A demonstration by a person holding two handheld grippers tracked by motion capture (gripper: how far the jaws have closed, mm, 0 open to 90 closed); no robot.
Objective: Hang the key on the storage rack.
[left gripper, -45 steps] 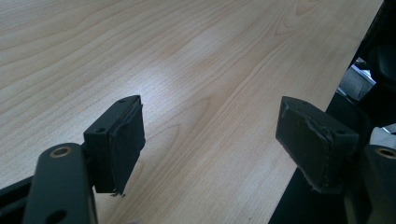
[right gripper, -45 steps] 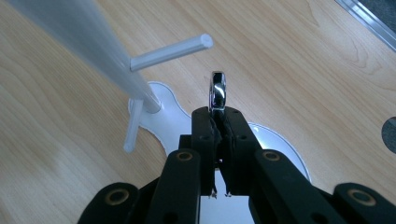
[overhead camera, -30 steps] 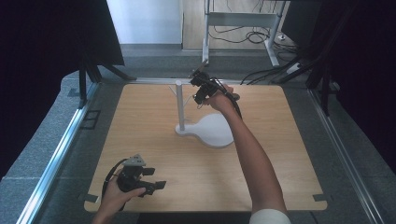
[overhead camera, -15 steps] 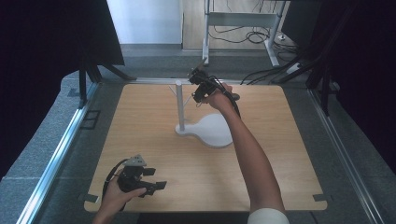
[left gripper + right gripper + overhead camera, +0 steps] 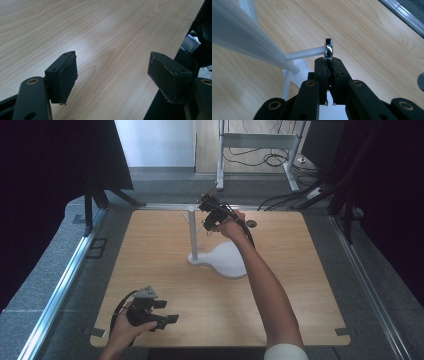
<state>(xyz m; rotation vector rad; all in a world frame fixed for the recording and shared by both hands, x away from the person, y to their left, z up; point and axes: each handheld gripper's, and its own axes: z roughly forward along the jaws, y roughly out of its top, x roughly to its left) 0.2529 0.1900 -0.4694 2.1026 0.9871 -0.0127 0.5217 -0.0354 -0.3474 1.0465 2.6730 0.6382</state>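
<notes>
A white stand (image 5: 227, 261) with an upright post (image 5: 192, 231) sits at the middle of the wooden table (image 5: 305, 285). My right gripper (image 5: 209, 216) hovers beside the top of the post, shut on a small shiny silver ring (image 5: 328, 48). The ring stands on edge at the tip of a thin white peg (image 5: 305, 53) that sticks out from the post; whether the peg passes through it I cannot tell. My left gripper (image 5: 168, 312) rests low near the front left corner, with its pads (image 5: 68, 72) wide apart over bare wood and nothing between them.
A small dark round spot (image 5: 251, 223) lies on the table just right of the right hand. A metal rail (image 5: 60, 285) runs along the left side, and the front edge is close to the left gripper. Cables and a frame lie beyond the far edge.
The right gripper has edged slightly left toward the post's top with the ring in it. The left gripper has stayed put.
</notes>
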